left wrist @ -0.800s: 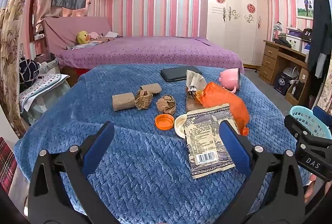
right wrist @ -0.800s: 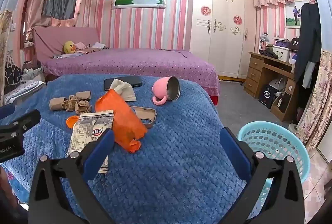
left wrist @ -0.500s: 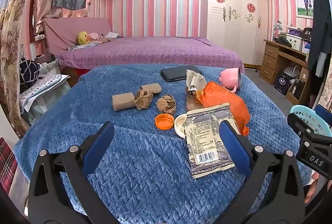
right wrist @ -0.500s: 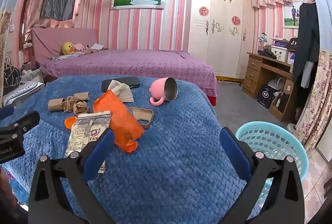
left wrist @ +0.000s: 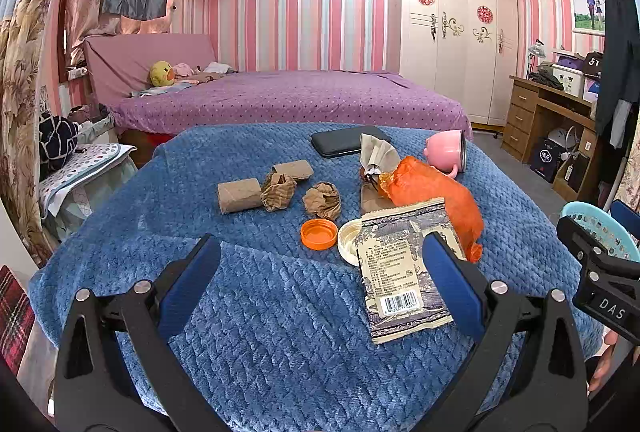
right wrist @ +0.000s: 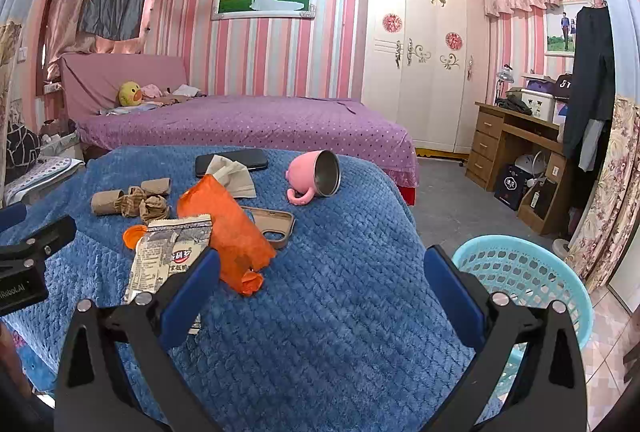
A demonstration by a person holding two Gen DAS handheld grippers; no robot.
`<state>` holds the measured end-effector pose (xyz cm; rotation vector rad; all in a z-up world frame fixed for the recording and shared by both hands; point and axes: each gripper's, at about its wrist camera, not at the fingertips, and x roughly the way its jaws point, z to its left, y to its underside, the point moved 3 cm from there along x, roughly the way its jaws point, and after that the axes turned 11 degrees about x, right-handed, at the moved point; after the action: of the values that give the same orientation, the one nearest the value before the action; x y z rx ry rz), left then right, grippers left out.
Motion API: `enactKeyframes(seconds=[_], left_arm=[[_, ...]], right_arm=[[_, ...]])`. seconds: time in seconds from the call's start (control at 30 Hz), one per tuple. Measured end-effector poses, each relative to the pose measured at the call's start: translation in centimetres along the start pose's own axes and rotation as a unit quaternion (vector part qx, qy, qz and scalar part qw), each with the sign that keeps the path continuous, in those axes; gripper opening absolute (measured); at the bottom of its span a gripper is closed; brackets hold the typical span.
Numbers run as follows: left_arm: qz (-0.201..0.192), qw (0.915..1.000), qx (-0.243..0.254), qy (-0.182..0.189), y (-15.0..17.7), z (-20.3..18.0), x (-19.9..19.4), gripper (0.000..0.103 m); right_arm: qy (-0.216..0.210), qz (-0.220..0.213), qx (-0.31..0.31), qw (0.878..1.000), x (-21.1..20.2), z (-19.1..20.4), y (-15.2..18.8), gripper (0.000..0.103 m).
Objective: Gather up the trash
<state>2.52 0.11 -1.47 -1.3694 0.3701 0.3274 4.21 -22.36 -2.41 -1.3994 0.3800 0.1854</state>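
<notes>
both grippers were seen released, blue pads spread wide, nothing between them. the left gripper was held above the near part of the blue blanket covering the desk; the right gripper was held over the desk's right part, with the light blue basket on the floor just beside the desk, behind its right finger.

trash was noted on the blanket, near to far: a printed snack wrapper with a barcode, lying flat, its far edge over a white lid; an orange cap just beside that lid; an orange bag touching the wrapper's far edge; a crumpled brown paper ball; a second crumpled ball between two cardboard tubes; a crumpled tissue.

non-trash items were recorded: a tan phone case partly under the bag, a pink mug on its side, a black phone at the far edge. a purple bed was seen beyond.
</notes>
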Motion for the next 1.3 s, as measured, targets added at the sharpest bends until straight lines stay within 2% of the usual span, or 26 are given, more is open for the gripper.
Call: enactKeyframes(seconds=[1.3], left_arm=[[0.002,1.0,0.002,-0.001,0.14,-0.23,0.35,0.098]], right_arm=[[0.004,0.0,-0.008,1.0,0.31,-0.02,0.28,0.099]])
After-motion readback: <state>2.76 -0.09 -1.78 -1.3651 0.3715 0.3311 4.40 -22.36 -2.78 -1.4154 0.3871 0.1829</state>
